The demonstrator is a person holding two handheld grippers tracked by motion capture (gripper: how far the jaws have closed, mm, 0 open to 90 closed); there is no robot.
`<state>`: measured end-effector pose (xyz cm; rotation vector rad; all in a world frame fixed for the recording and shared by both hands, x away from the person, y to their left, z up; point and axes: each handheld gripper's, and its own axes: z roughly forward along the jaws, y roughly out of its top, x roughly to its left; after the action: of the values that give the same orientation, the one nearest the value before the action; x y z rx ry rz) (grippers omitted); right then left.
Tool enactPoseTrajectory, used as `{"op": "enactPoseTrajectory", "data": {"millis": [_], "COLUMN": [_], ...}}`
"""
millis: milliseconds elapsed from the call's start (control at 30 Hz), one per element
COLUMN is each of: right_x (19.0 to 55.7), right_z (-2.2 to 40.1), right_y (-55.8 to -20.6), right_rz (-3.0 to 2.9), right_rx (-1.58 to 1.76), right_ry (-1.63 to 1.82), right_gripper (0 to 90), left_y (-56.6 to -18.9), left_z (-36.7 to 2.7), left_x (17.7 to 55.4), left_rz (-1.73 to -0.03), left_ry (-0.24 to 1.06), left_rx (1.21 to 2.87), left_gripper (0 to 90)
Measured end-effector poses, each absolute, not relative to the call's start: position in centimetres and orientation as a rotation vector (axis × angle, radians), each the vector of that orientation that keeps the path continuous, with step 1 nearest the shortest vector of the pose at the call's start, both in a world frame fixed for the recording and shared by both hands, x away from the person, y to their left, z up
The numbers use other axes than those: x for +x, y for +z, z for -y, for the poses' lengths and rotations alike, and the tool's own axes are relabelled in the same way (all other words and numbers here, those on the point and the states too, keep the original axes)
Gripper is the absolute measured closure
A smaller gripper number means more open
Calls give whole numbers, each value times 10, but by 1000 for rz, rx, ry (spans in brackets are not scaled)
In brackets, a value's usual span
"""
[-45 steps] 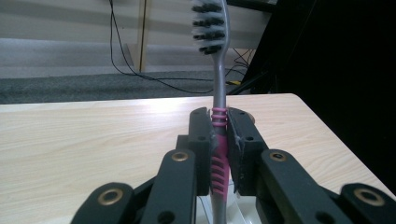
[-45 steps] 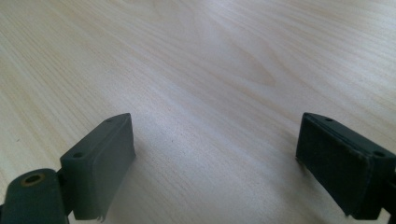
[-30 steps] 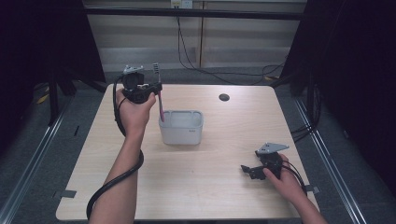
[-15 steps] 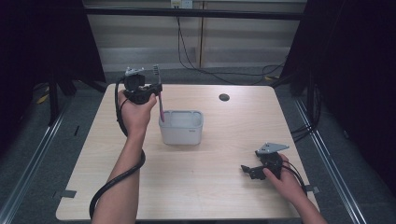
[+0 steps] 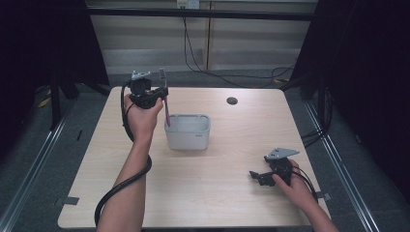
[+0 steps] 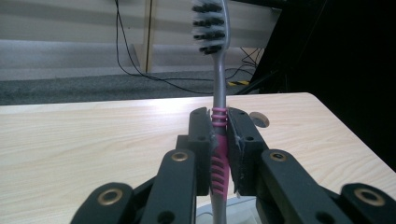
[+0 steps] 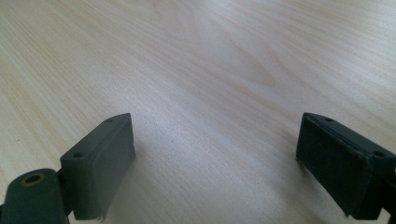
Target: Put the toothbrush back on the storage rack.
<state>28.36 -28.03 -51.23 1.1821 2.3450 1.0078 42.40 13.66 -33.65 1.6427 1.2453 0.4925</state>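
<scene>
Grey-pink toothbrush (image 6: 218, 140) upright, black bristles above the pinching left gripper (image 6: 218, 154), right gripper (image 7: 215, 163) jaws spread over bare table (image 7: 210, 70)

A lab-like recording setup around me, my pale wood surface (image 5: 208, 193) ringed by black curtains (image 5: 372, 72), metal floor rails (image 5: 29, 159) beside it, loose cables (image 5: 227, 77) trailing along the grey floor, wall socket (image 5: 188, 4) above.

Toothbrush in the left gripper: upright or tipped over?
Upright. The toothbrush stands bristles-up, clamped at its pink grip by the left gripper, above the white container.
</scene>
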Motion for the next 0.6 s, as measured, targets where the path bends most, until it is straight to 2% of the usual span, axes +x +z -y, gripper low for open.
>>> {"op": "enactPoseTrajectory", "data": {"millis": [600], "right_x": [284], "right_z": [280], "right_y": [-512], "right_rz": [-2344], "right_rx": [1181], "right_ry": [1008], "right_gripper": [110], "left_y": [-355], "left_z": [-132], "left_x": [424], "left_rz": [-1255], "left_ry": [499], "left_rx": [1651], "left_gripper": [809]}}
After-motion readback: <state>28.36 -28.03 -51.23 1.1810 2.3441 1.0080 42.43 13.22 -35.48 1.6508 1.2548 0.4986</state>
